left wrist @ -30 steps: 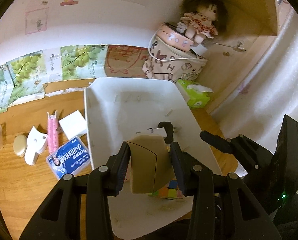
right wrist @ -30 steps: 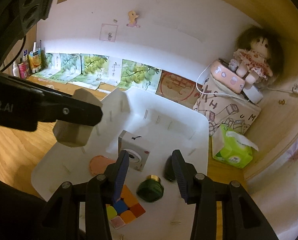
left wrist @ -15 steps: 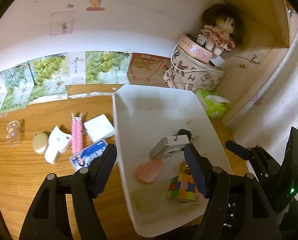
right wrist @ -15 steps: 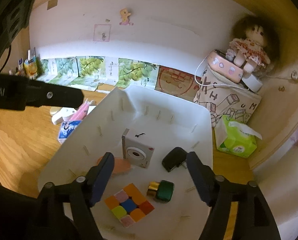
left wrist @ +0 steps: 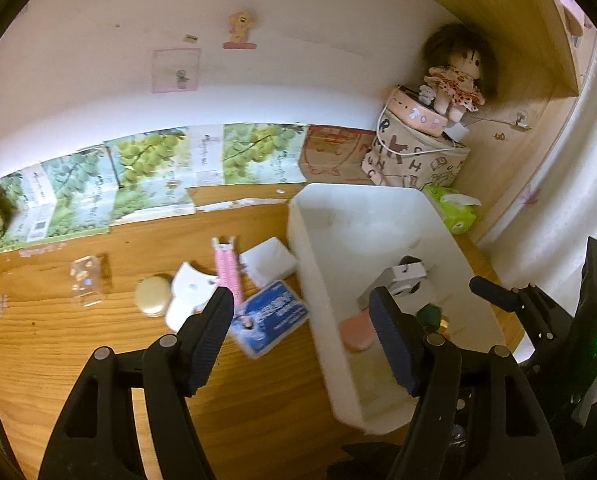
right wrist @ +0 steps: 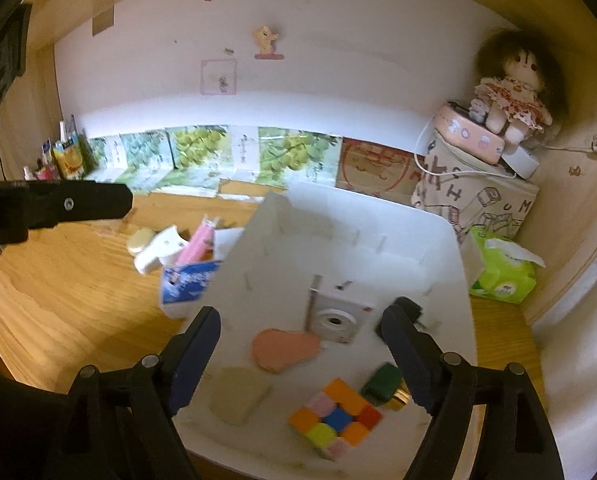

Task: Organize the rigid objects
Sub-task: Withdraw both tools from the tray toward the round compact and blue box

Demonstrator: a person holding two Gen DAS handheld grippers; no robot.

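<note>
Both grippers are empty: the left gripper (left wrist: 302, 320) stands with jaws apart over the tray's edge; the right gripper (right wrist: 300, 344) is opening its jaws above the white tray (right wrist: 450, 240); inside lie a tan block (right wrist: 238, 394), pink piece (right wrist: 284, 348), colour cube (right wrist: 334, 416), green bottle (right wrist: 382, 386) and white camera (right wrist: 338, 316); a blue box (left wrist: 268, 318) and pink comb (left wrist: 228, 268) lie beside it on the wooden table (left wrist: 58, 340).

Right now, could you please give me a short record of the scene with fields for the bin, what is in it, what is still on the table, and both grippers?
bin: white bin on the wooden table
in bin: colour cube, green bottle, white camera, pink pad, tan block, black plug
on table: blue packet, pink comb, white box, beige oval case
left gripper: open, holding nothing
right gripper: jaws opening, gripping nothing, over the bin
</note>
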